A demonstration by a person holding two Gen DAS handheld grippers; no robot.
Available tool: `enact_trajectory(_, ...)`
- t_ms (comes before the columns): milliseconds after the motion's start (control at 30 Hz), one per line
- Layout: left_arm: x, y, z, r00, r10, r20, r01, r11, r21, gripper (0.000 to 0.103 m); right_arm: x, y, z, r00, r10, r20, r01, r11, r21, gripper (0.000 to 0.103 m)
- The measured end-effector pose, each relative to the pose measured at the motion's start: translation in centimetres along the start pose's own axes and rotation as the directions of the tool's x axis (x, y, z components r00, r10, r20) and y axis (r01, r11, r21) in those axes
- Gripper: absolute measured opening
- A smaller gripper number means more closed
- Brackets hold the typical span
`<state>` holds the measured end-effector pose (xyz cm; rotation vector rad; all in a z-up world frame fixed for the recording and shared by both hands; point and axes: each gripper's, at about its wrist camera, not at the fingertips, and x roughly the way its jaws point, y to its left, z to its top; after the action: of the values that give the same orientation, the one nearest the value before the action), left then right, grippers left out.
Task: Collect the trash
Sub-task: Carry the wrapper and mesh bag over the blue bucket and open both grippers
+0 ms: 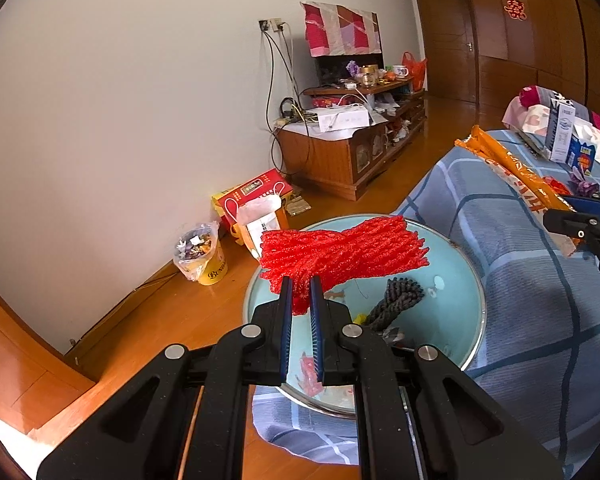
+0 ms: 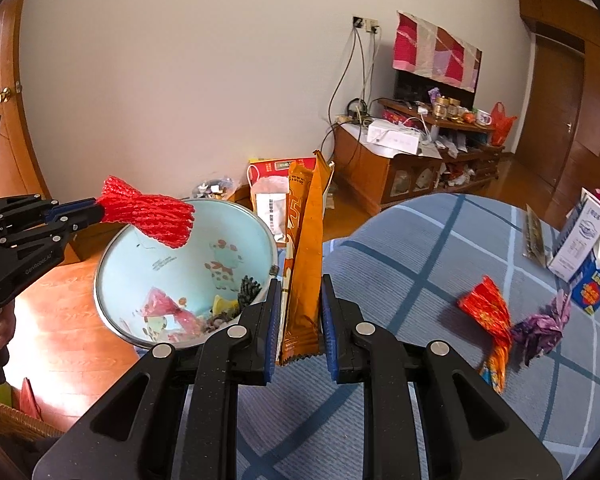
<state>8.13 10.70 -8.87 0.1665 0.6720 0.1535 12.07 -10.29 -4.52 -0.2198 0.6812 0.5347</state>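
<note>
My left gripper (image 1: 302, 284) is shut on a bundle of red foam netting (image 1: 348, 252) and holds it above a light-blue basin (image 1: 454, 308). The right wrist view shows that gripper (image 2: 98, 210) with the netting (image 2: 152, 212) over the basin's far rim (image 2: 220, 232). A dark knotted scrap (image 1: 400, 300) and red scraps (image 2: 160, 304) lie in the basin. My right gripper (image 2: 300, 284) is shut on a long orange snack wrapper (image 2: 306, 240), which stands upright beside the basin. The left wrist view has the wrapper (image 1: 516, 168) and right gripper (image 1: 560, 210) at its right edge.
On the blue plaid bedspread (image 2: 420, 260) lie a crumpled red-orange wrapper (image 2: 488, 312), a purple wrapper (image 2: 540, 328) and a white carton (image 2: 580, 236). A lined yellow bucket (image 1: 202, 256) and red boxes (image 1: 256, 192) stand by the wall. A wooden cabinet (image 1: 340, 156) stands beyond.
</note>
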Motion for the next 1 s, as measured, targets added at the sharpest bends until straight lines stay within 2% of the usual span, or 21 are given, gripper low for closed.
enact_trajectory(1000,0.4,2.8,-0.8,0.997,0.075,-0.028,-0.077,0.996,-0.047,0.008,2.6,2.8,1.0,0.998,0.056,-0.025,-0.057,0.996,-0.068,0.02)
